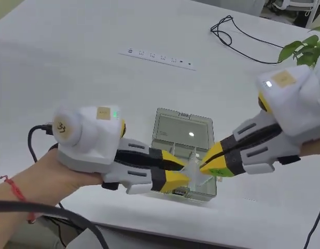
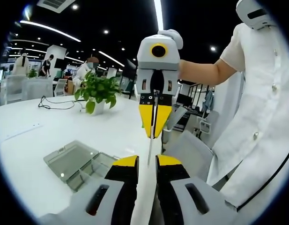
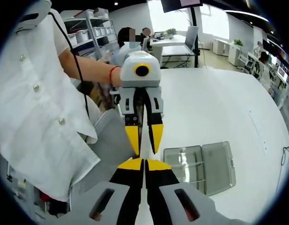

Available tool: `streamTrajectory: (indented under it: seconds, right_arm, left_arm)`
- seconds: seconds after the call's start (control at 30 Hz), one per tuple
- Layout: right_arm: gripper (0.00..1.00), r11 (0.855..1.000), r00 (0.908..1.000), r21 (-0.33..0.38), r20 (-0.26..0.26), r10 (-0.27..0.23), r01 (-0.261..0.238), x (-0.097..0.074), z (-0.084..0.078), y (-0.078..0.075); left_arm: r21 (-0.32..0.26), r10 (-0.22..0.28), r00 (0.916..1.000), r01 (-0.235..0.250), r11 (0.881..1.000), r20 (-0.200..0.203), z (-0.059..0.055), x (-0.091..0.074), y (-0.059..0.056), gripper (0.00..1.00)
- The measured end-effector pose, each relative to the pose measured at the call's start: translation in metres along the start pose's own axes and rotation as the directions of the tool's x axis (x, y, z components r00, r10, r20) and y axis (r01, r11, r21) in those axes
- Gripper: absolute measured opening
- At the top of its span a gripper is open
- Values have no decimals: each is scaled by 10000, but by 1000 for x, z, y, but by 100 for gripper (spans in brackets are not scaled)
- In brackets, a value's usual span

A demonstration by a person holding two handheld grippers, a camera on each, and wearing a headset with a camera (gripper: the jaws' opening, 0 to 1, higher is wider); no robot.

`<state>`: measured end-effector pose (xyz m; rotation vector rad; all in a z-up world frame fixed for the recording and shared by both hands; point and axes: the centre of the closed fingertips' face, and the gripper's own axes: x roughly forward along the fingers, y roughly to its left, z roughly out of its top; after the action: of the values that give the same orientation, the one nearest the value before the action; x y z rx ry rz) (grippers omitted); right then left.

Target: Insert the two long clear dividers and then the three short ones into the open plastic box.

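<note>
Probably midway: right gripper (image 1: 205, 164) clamped on a clear divider (image 1: 194, 170) just above the box (image 1: 201, 194), left gripper (image 1: 180, 170) slightly parted there, inserted dividers uncountable.

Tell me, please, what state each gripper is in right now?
Left gripper: open, jaws either side of the clear divider.
Right gripper: shut on the clear divider.

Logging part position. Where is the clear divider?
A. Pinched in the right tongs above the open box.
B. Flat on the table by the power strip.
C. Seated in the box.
A: the clear divider shows edge-on in the shut right tongs, over the plastic box, reaching the open left tongs.
</note>
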<state>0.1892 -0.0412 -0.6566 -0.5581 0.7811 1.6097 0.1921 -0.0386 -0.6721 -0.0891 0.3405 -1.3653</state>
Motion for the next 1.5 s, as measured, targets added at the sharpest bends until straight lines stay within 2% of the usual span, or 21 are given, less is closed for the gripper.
streamTrajectory:
  seconds: [0.17, 0.33, 0.53, 0.73, 0.97, 1.03, 1.13, 1.27, 1.4, 1.5]
  right_arm:
    - [3, 9996, 9996, -1, 42, -273, 273, -1, 1, -9]
    - [3, 9986, 9986, 20, 50, -530, 530, 0, 2, -19]
    - [3, 9963, 9963, 31, 16, -862, 862, 6, 3, -34]
    - [3, 9928, 9928, -18, -14, -1196, 1196, 14, 3, -53]
    - [3, 9906, 9906, -7, 40, -1364, 1364, 27, 3, -69]
    - [3, 9902, 9902, -4, 16, -1400, 1400, 32, 3, -72]
    - [3, 9894, 9894, -26, -4, -1453, 1453, 41, -3, -79]
    - [3, 9880, 9880, 26, 11, -1542, 1542, 50, -7, -87]
    - [3, 9887, 9887, 80, 34, -1498, 1498, 58, -10, -89]
    - [3, 9883, 9883, 79, -41, -1522, 1523, 67, -19, -96]
  left_arm:
    - [7, 370, 9991, -370, 9993, -207, -6, -8, 7, 16]
    - [40, 830, 9960, -829, 9965, -343, -13, -16, 16, 27]
    - [179, 1360, 9876, -1350, 9907, -785, -25, -25, 27, 44]
    - [291, 1835, 9775, -1814, 9830, -1044, -34, -32, 37, 64]
    - [326, 2060, 9685, -2034, 9785, -1400, -46, -35, 44, 78]
    - [464, 2112, 9672, -2067, 9773, -1411, -49, -35, 46, 82]
    - [288, 2094, 9672, -2074, 9778, -1441, -53, -35, 48, 87]
    - [312, 2231, 9628, -2210, 9748, -1522, -57, -37, 52, 97]
    - [254, 2172, 9635, -2159, 9761, -1568, -60, -37, 52, 99]
    - [310, 2187, 9619, -2166, 9758, -1638, -63, -37, 53, 100]
